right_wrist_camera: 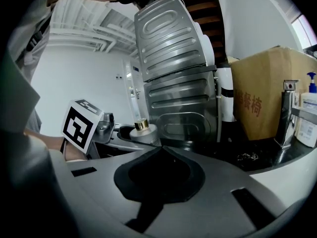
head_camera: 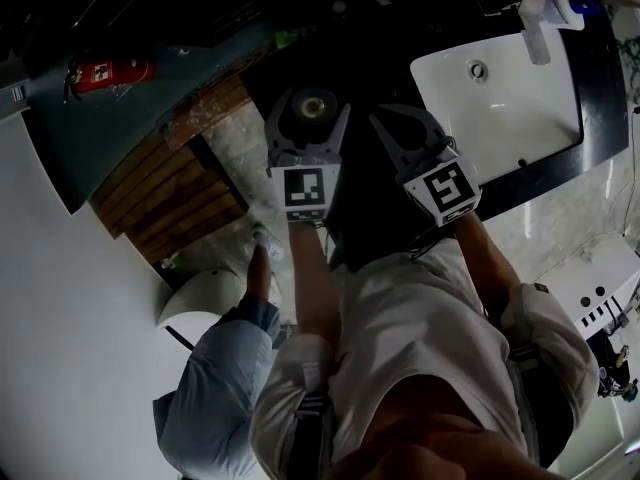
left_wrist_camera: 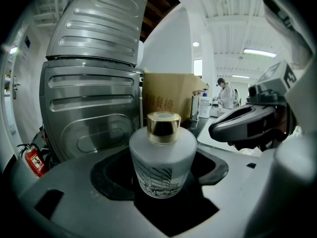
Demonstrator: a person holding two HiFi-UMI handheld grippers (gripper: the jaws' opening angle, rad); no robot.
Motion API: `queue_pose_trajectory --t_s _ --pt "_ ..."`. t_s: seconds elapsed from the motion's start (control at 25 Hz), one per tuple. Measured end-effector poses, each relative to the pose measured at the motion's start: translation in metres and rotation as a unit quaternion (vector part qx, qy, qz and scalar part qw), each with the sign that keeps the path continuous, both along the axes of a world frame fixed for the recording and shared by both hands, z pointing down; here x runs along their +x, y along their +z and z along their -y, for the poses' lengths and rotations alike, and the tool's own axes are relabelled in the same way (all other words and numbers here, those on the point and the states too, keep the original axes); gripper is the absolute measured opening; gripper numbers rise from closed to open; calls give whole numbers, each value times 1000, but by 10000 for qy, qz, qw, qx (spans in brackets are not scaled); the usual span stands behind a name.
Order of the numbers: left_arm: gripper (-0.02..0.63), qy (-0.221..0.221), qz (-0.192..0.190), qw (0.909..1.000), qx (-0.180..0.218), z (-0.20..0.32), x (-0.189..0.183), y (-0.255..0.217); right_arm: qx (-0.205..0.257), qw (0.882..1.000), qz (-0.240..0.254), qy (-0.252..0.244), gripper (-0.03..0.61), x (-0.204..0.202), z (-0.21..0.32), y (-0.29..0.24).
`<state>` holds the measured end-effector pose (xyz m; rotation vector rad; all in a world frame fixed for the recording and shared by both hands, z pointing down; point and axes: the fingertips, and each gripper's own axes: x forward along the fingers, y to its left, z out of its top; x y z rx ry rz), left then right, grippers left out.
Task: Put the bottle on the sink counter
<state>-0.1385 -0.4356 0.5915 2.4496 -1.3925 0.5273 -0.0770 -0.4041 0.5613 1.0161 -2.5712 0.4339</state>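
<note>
A frosted white bottle (left_wrist_camera: 162, 157) with a gold cap (left_wrist_camera: 163, 127) and a line drawing on its side stands upright between the jaws of my left gripper (left_wrist_camera: 161, 182), which is shut on it. From above, the cap (head_camera: 313, 105) shows inside the left gripper (head_camera: 308, 118), over dark floor left of the white sink basin (head_camera: 500, 98). The black sink counter (head_camera: 600, 78) frames the basin. My right gripper (head_camera: 415, 133) hovers just right of the left one. Its black pads (right_wrist_camera: 161, 175) meet, shut on nothing. The right gripper view also shows the bottle (right_wrist_camera: 142, 130) to the left.
A ribbed steel bin (left_wrist_camera: 89, 103) and a cardboard box (right_wrist_camera: 267, 98) stand behind the bottle. A faucet (right_wrist_camera: 286, 113) and a soap bottle (head_camera: 545, 13) sit at the sink. A second person's blue sleeve (head_camera: 215, 388) is at lower left, and a fire extinguisher (head_camera: 110, 72) is at upper left.
</note>
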Motion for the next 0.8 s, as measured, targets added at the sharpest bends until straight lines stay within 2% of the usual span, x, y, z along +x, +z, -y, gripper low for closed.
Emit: queue_pose_trajectory --t_s 0.48,0.8 --pt "328 52 201 9995 -232 9 4 18 -34 10000 -38 24 -2 2 6 5" --pt "328 74 178 9994 -293 11 11 25 -47 10000 -67 28 -2 2 5 7"
